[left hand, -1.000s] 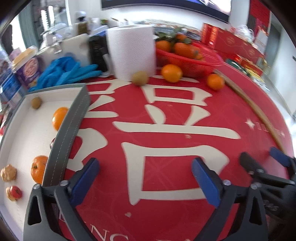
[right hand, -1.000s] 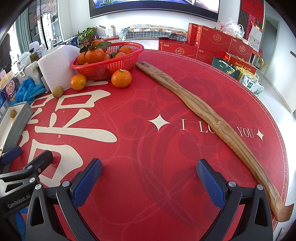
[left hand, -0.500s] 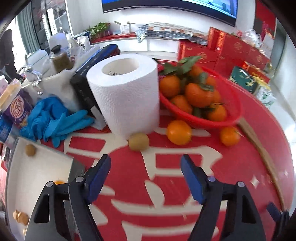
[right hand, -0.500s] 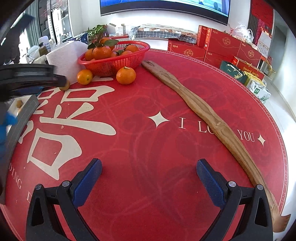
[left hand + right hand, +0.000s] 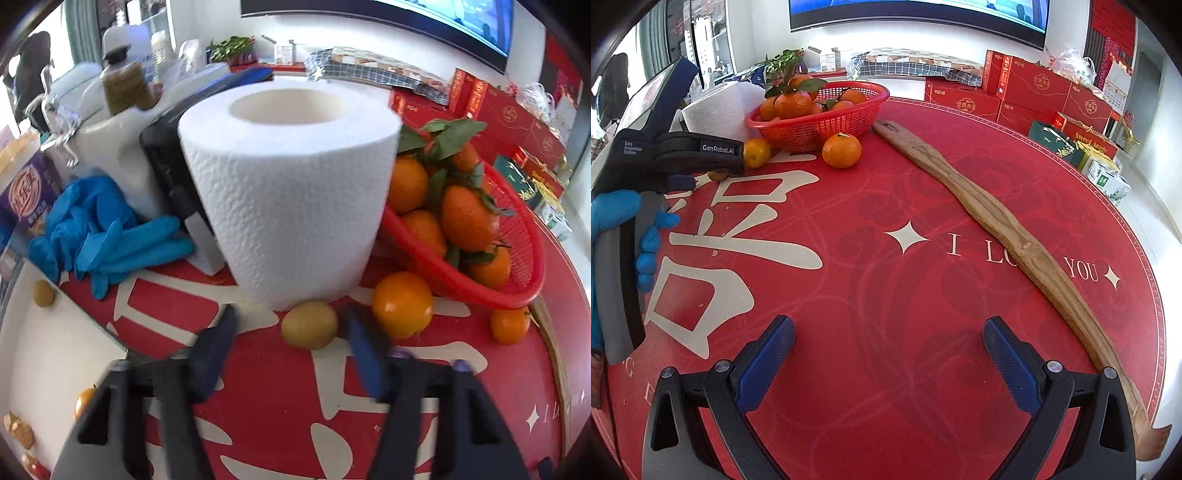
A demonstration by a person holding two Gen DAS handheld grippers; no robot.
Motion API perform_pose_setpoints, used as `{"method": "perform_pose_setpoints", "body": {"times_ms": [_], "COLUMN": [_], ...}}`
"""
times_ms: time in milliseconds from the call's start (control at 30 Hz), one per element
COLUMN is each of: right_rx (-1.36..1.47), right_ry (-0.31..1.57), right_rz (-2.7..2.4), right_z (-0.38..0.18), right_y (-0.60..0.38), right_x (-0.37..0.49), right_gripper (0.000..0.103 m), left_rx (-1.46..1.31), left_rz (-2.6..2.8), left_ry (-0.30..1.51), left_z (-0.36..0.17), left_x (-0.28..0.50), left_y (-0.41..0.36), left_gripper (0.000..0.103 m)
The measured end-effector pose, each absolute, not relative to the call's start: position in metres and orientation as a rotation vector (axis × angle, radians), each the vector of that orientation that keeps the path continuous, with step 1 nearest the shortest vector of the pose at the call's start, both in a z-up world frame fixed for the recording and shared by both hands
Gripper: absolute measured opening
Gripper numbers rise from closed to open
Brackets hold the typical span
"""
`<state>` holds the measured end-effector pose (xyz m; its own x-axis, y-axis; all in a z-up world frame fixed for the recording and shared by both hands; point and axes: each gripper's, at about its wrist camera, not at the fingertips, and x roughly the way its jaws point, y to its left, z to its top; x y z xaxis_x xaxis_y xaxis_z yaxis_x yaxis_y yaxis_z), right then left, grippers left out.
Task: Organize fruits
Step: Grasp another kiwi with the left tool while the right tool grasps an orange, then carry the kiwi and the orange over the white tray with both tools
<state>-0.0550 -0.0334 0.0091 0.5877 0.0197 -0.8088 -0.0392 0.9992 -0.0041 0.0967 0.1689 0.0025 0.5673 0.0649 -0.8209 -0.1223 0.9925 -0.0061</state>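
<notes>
Your left gripper (image 5: 291,338) has just been closing, jaws still apart around one brownish-yellow fruit (image 5: 309,325), pads not touching it; it sits against one paper roll (image 5: 291,192). Your right gripper (image 5: 888,354) gapes wide, empty. Two loose oranges (image 5: 402,304) lie beside one red basket (image 5: 480,291) on the red tablecloth (image 5: 886,277).

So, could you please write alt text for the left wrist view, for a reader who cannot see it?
The left gripper, its blurred jaws just closing but not yet touching, reaches for a small round yellow-green fruit on the red patterned tablecloth. The fruit lies at the foot of a tall white paper towel roll, beside a loose orange and a red plastic basket of leafy oranges.
</notes>
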Motion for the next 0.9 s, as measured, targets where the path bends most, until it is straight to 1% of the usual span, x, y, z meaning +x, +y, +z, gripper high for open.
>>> {"method": "perform_pose_setpoints", "body": {"times_ms": [33,200,400,567,600,633,667,700,733,800,900], "right_rx": [-0.022,-0.042,-0.024,0.009,-0.006,-0.023,-0.035,-0.039,-0.042,-0.032,0.014], "right_ry": [0.944,0.97,0.946,0.932,0.924,0.918,0.911,0.903,0.895,0.893,0.903], "right_rz": [0.037,0.083,0.094,0.101,0.092,0.087,0.084,0.089,0.094,0.11,0.131], "right_z": [0.009,0.011,0.012,0.014,0.015,0.015,0.016,0.017,0.018,0.02,0.02], "right_y": [-0.033,-0.021,-0.008,0.0,0.003,0.006,0.008,0.009,0.011,0.012,0.006], "right_x": [-0.053,-0.015,0.051,0.082,0.086,0.089,0.09,0.09,0.092,0.089,0.08], "right_gripper": [0.102,0.102,0.102,0.1,0.094,0.085,0.08,0.069,0.054,0.036,0.036], "left_rx": [-0.051,-0.027,-0.038,-0.029,-0.029,-0.03,-0.029,-0.029,-0.028,-0.029,-0.031], "left_rz": [0.092,0.065,0.05,0.049,0.049,0.049,0.049,0.05,0.052,0.054,0.044], "left_ry": [0.961,0.96,0.98,0.973,0.973,0.973,0.973,0.971,0.97,0.969,0.977], "left_z": [0.003,0.002,0.006,0.007,0.008,0.008,0.008,0.009,0.009,0.009,0.01], "left_x": [0.095,0.078,0.045,0.023,0.024,0.022,0.022,0.021,0.02,0.014,0.01], "left_y": [0.167,0.167,0.176,0.177,0.176,0.176,0.175,0.176,0.176,0.178,0.178], "left_gripper": [0.03,0.03,0.03,0.03,0.03,0.03,0.03,0.03,0.03,0.03,0.031]}}
